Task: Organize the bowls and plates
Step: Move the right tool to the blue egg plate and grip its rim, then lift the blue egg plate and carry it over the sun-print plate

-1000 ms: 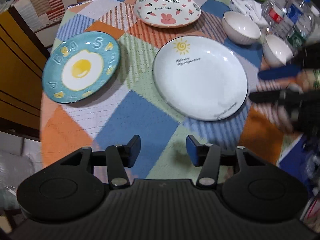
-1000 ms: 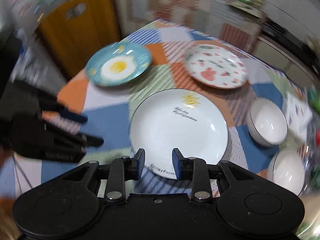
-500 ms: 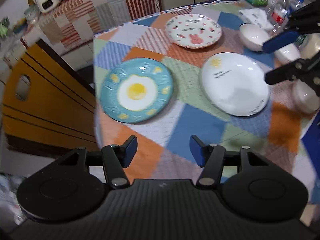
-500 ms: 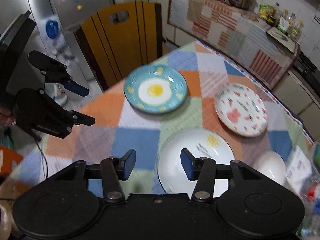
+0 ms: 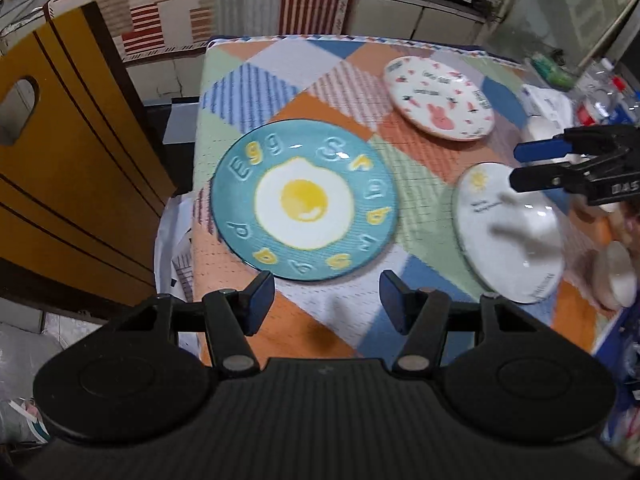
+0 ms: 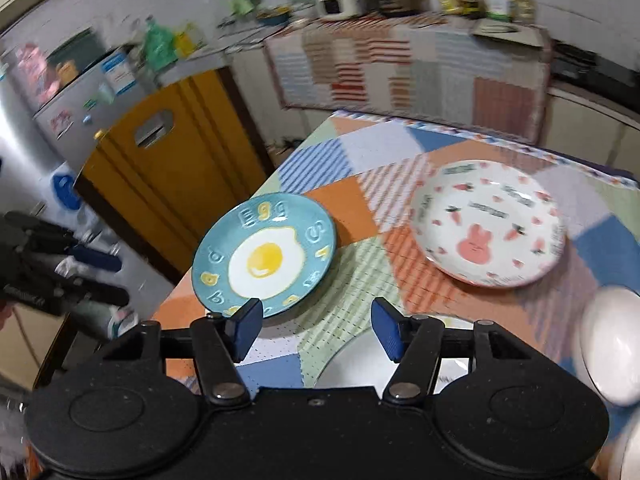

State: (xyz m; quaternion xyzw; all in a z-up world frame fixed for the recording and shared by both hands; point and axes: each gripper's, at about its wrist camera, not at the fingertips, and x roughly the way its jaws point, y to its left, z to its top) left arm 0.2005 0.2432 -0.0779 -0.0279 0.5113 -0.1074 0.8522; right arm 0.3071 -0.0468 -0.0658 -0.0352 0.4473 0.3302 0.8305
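In the left wrist view, the left hand-held gripper is seen with its jaws spread and nothing between them. The blue egg plate lies directly ahead of it, its near rim just beyond the fingertips, close to the left edge of the table. A round plate offers no long axis, so only the rim facing the fingers matters for a grasp. The white sun plate is placed toward the right edge, and the rabbit plate toward the far right corner. The right hand-held gripper is seen above the sun plate, open and empty.

In the right wrist view, the right hand-held gripper is shown with its jaws just widened and nothing between them. The sun plate lies right under its fingertips, largely hidden by the body. The egg plate lies ahead to the left, the rabbit plate ahead to the right, and a white bowl at the right margin. The left hand-held gripper is seen beyond the table's left edge.

The egg plate is judged nearer the left hand, the sun plate nearer the right.
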